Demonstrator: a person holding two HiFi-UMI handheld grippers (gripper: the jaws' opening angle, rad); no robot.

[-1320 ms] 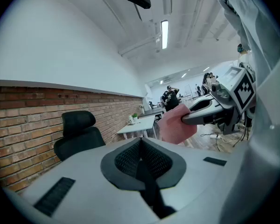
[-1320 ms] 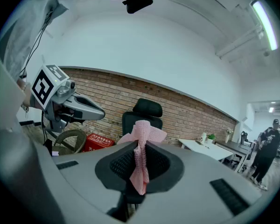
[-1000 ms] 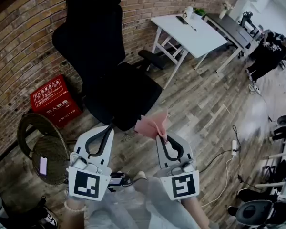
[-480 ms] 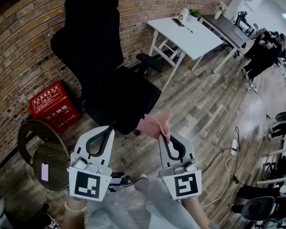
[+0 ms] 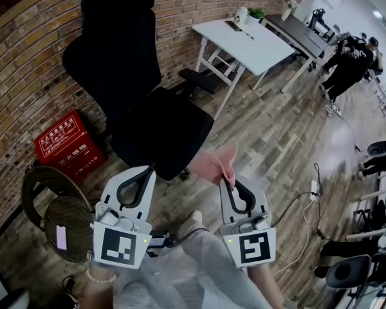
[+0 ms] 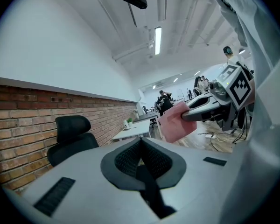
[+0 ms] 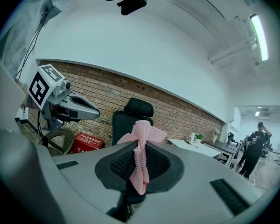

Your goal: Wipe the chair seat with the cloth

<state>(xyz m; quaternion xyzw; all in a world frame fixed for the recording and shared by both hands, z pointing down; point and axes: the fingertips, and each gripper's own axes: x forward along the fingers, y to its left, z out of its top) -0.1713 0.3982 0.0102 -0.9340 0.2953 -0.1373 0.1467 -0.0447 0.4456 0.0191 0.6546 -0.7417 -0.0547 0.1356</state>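
A black office chair stands against the brick wall; its seat (image 5: 161,131) is bare and its tall back (image 5: 116,50) rises behind. My right gripper (image 5: 230,183) is shut on a pink cloth (image 5: 217,163), held just off the seat's front right corner. The pink cloth (image 7: 141,160) hangs pinched between the jaws in the right gripper view, with the chair (image 7: 130,118) beyond. My left gripper (image 5: 145,172) is shut and empty, near the seat's front edge. From the left gripper view I see the chair (image 6: 72,141) and the cloth (image 6: 177,121).
A red crate (image 5: 67,143) sits left of the chair beside a wicker stool (image 5: 64,217). A white table (image 5: 248,40) stands to the right. Cables and a power strip (image 5: 312,188) lie on the wood floor. A person in black (image 5: 347,63) stands far right.
Both grippers and the cloth have shifted slightly right and toward me in the head view; the chair appears a little farther left. Grips are unchanged.
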